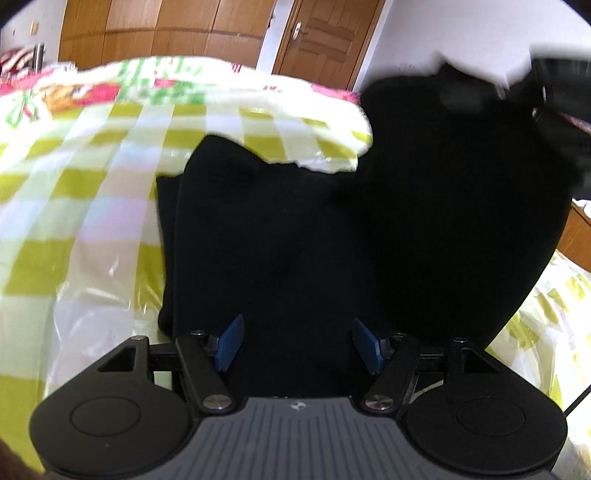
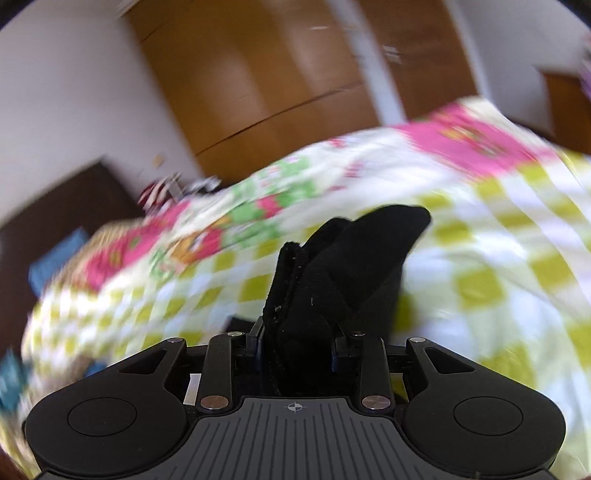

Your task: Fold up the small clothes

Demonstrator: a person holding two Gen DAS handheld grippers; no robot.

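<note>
A black garment (image 1: 295,240) lies on a bed with a green-checked quilt (image 1: 92,166). Its left part rests flat in folded layers, while its right part (image 1: 461,184) is lifted off the bed. My left gripper (image 1: 298,345) hovers over the flat part, open, its blue pads (image 1: 231,343) wide apart and not pressing on the cloth. A blurred dark shape at the top right, probably my right gripper (image 1: 557,81), holds the raised part. In the right wrist view, my right gripper (image 2: 297,354) is shut on a bunched edge of the black garment (image 2: 351,258), which stands up between the fingers.
The quilt (image 2: 498,258) has a pink and green flowered band at its far side. Behind the bed stand a wooden wardrobe (image 1: 166,33) and a wooden door (image 1: 325,37). A dark piece of furniture (image 2: 55,206) stands beside the bed. The right wrist view is motion-blurred.
</note>
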